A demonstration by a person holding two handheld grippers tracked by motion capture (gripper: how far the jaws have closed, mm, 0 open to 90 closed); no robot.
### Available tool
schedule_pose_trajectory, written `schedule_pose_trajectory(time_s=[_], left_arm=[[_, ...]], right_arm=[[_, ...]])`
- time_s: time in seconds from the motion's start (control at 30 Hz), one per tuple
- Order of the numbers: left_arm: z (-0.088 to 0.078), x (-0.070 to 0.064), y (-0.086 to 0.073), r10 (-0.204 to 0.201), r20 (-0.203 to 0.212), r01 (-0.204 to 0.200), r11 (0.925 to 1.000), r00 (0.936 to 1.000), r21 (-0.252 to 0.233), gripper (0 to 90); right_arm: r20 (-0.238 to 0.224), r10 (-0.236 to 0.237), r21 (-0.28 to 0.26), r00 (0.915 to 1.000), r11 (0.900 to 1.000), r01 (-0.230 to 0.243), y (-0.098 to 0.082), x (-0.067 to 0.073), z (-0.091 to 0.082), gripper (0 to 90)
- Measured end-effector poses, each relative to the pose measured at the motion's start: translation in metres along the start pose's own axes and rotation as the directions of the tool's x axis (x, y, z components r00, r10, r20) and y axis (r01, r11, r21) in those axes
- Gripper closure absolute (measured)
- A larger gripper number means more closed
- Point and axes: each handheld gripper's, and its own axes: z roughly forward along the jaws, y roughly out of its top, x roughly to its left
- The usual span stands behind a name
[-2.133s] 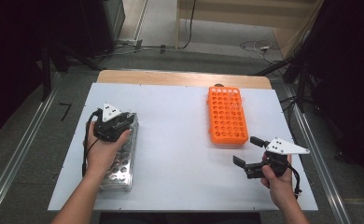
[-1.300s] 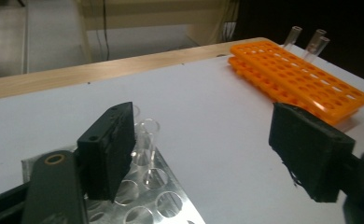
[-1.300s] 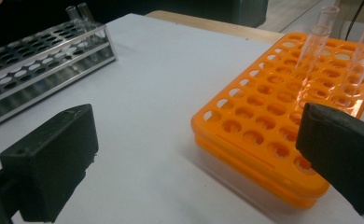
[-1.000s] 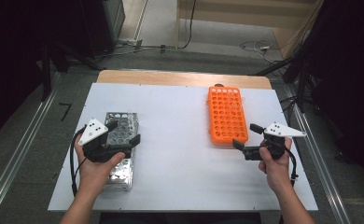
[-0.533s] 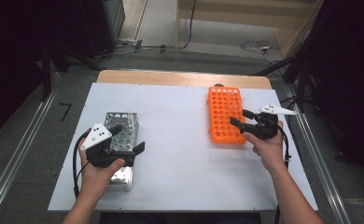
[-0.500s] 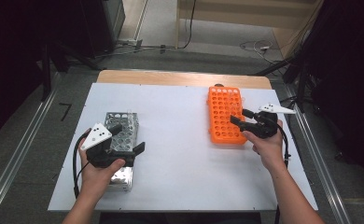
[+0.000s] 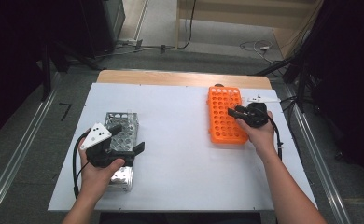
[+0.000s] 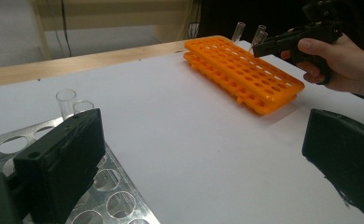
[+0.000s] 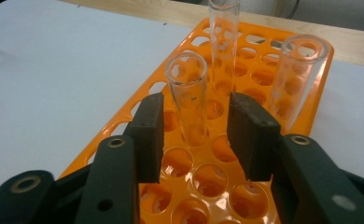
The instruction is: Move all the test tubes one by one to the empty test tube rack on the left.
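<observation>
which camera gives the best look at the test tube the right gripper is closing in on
The right gripper view: the nearest test tube stands upright in the orange rack between the right gripper jaws, which have just been closing, gaps either side. The left gripper view shows tube tops far off; the high view barely resolves them.

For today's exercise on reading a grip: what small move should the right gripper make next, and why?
Probably close a little further. The right gripper straddles the nearest tube in the orange rack, and its jaws have just been closing, but gaps remain on both sides.
</observation>
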Motion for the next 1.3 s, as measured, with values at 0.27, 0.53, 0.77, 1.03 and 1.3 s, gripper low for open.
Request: schedule_pose_trajectory(time_s=[0.27,0.53,0.77,1.03,1.3], left_arm=[[0.000,0.000,0.000,-0.003,-0.005,0.003,1.0000,1.0000,-0.001,0.0],[0.003,-0.001,0.000,0.000,-0.003,0.000,1.0000,1.0000,0.003,0.0],[0.002,-0.002,0.000,0.002,-0.003,-0.002,1.0000,1.0000,-0.003,0.0],[0.005,-0.005,0.002,0.013,0.007,-0.013,0.9999,0.9999,0.002,0.0],[0.008,-0.011,0.004,0.026,0.019,-0.026,0.9997,0.9995,0.005,0.0]], right_arm=[[0.047,-0.065,0.045,0.9968,0.997,0.062,0.002,0.002,0.012,65.7],[0.028,-0.085,0.050,0.9960,0.995,0.084,0.003,0.002,0.015,73.7],[0.041,-0.083,0.007,0.9957,0.997,0.083,0.007,0.005,0.006,73.9],[0.009,-0.073,-0.089,0.9973,0.993,0.074,0.021,0.011,-0.023,74.0],[-0.042,-0.080,-0.130,0.9959,0.989,0.074,0.024,0.025,-0.050,74.0]])
